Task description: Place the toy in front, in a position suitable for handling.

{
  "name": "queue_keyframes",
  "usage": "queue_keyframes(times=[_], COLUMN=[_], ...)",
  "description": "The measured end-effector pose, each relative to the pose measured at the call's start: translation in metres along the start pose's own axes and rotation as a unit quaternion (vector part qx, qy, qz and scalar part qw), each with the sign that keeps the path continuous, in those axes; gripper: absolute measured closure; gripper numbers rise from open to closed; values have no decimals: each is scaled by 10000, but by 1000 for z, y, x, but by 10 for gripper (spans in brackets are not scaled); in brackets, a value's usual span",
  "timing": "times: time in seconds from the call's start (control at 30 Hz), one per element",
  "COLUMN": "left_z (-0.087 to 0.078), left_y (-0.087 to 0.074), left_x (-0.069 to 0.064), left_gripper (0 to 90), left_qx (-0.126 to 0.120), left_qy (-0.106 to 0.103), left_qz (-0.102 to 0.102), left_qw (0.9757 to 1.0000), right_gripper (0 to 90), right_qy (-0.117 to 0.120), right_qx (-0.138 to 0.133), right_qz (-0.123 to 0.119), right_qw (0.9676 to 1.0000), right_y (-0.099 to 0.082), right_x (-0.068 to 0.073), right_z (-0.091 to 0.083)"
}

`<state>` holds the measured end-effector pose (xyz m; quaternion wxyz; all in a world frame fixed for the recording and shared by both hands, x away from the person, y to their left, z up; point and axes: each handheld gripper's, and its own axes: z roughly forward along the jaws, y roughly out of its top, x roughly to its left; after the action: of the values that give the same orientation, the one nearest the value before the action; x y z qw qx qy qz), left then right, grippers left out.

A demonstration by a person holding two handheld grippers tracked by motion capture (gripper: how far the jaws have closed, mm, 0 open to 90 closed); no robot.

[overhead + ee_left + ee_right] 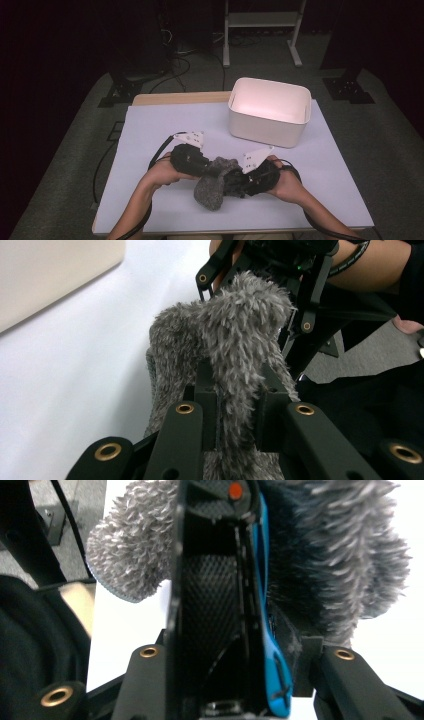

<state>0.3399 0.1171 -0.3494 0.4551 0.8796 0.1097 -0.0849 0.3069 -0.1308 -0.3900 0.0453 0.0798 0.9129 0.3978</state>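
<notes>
A grey fuzzy cloth (210, 192) hangs just above the white table (150, 130) near its front edge, held between both grippers. My left gripper (212, 172) comes in from the left. In the left gripper view its jaws (235, 385) are shut on a fold of the cloth (235, 325). My right gripper (231, 182) meets it from the right and shows beyond the cloth (295, 270). In the right gripper view the jaws (250, 630) are closed, with fuzzy cloth (340, 555) pressed beside a black textured, blue-edged piece (210, 605) that I cannot identify.
An empty white bin (240, 95) stands at the back right of the table. A wooden edge (175, 97) shows behind the white surface. A white metal frame (260, 20) and cables lie on the floor beyond. The person's forearms enter from the bottom.
</notes>
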Motion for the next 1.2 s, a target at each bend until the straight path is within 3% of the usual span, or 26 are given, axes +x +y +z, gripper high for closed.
queue_keyframes(times=[0.2,0.3,0.37,0.6,0.77,1.2], left_z=[-22,-22,-19,11,41,55], left_y=[-5,-11,-16,-18,-15,-5], left_x=[-3,-2,-1,2,6,4], left_gripper=[771,771,771,769,769,764], left_qx=[-162,-48,-150,186,306,684], left_qy=[183,292,221,120,-18,200], left_qz=[-15,-82,-167,-165,-163,-57], left_qw=[9997,9995,9995,9996,9994,9974], right_gripper=[558,556,552,553,554,553], right_qy=[165,145,128,-274,-225,-138], right_qx=[-218,-114,-27,251,195,-207], right_qz=[59,71,36,25,210,451], right_qw=[9996,9998,9999,9993,9993,9987], right_y=[16,20,20,14,-5,-40], right_x=[-3,-4,-4,3,-1,-5], right_z=[14,22,24,4,-9,-19])
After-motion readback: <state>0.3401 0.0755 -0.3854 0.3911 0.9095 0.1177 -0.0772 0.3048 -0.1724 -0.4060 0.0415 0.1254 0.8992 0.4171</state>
